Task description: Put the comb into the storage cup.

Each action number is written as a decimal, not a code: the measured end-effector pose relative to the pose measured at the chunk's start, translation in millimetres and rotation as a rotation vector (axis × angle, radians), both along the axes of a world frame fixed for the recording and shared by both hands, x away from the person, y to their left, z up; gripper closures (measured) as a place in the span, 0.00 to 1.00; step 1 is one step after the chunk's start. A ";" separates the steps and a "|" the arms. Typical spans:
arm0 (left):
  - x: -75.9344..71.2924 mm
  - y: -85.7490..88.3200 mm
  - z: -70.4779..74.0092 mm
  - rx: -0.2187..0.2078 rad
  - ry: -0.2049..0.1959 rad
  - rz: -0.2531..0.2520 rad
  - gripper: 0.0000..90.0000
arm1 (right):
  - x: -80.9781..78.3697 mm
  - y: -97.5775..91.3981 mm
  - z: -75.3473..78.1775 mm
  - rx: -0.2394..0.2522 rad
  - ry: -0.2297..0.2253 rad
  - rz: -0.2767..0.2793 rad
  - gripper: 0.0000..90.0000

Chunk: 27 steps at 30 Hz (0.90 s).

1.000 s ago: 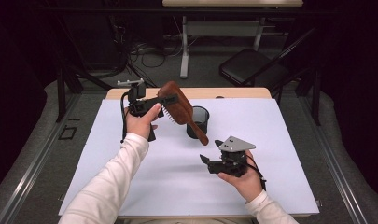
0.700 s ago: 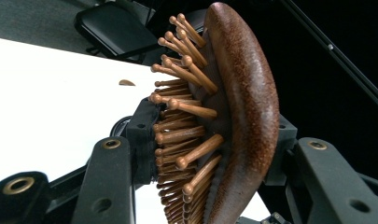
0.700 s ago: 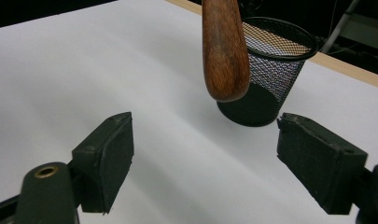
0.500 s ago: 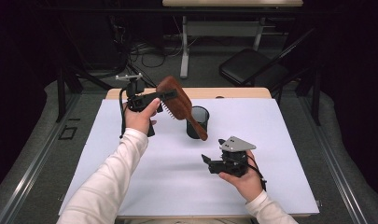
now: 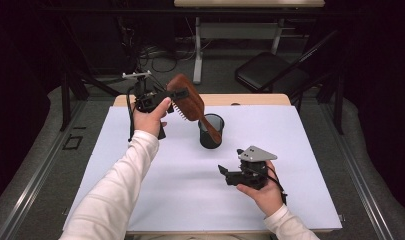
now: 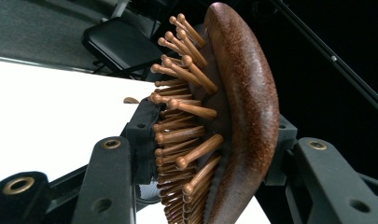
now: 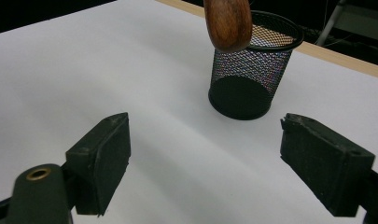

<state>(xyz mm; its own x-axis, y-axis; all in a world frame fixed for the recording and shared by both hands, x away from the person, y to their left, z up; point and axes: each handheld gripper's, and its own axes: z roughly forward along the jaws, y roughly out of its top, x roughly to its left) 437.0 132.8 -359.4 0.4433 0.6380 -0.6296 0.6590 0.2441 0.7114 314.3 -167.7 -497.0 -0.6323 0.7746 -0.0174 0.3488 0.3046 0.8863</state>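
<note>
Since a second ago the left claw (image 5: 176, 95) has lifted slightly, clamped on the head of the wooden paddle hairbrush (image 5: 192, 105). Its long axis slopes from upper left of centre down-right, handle tip over the black mesh cup (image 5: 210, 131), probably its destination. The right claw (image 5: 224, 172) hovers wide open, empty, above the bench (image 5: 310, 165).

Hairbrush (image 6: 242, 116) — smooth, satiny brown wood with wooden pins; cup (image 7: 252, 70) — black wire mesh.
</note>
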 end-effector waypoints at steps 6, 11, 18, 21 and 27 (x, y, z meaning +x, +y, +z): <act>3.0 3.2 1.1 -0.003 -0.002 0.022 0.56 | 0.0 -0.3 -0.8 0.004 0.003 -0.002 0.17; 5.5 5.0 2.7 0.000 -0.007 0.048 0.56 | -0.4 -0.7 -1.4 0.006 0.006 -0.003 0.17; 10.7 6.0 0.6 0.000 -0.012 0.083 0.56 | -0.9 -2.5 -2.4 0.006 0.007 -0.009 0.17; 13.4 5.9 -1.1 0.005 -0.009 0.097 0.56 | -1.6 -3.1 -2.2 0.006 0.007 -0.012 0.17; 18.9 5.0 -4.3 0.007 -0.013 0.119 0.56 | -1.5 -4.2 -2.2 0.015 0.010 -0.016 0.17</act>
